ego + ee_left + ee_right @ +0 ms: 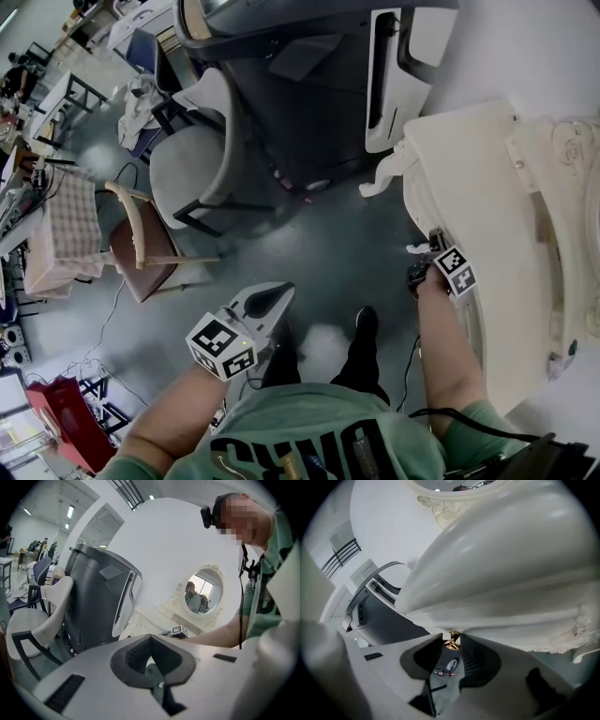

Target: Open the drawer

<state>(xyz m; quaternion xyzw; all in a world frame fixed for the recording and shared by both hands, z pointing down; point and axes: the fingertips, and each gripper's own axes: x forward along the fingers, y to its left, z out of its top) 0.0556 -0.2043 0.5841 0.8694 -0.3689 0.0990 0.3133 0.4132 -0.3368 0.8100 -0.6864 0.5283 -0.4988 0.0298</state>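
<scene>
A cream carved dressing table [478, 187] stands at the right of the head view. My right gripper [427, 260] is against its front edge. In the right gripper view the curved drawer front [511, 597] fills the top, and a small brass knob [453, 635] sticks out beneath it. The right gripper [452, 641] has its dark ribbed pads closed on that knob. My left gripper [272, 300] hangs in the air over the floor, away from the table. Its jaws [150, 637] are shut with their tips together and nothing between them. Whether the drawer is pulled out I cannot tell.
A big dark grey machine [300, 84] stands beyond the table, with a grey chair [187, 169] and a pink-seated wooden chair [141, 253] to the left. An oval mirror [201, 592] sits on the table. A red box [61, 412] lies at the lower left.
</scene>
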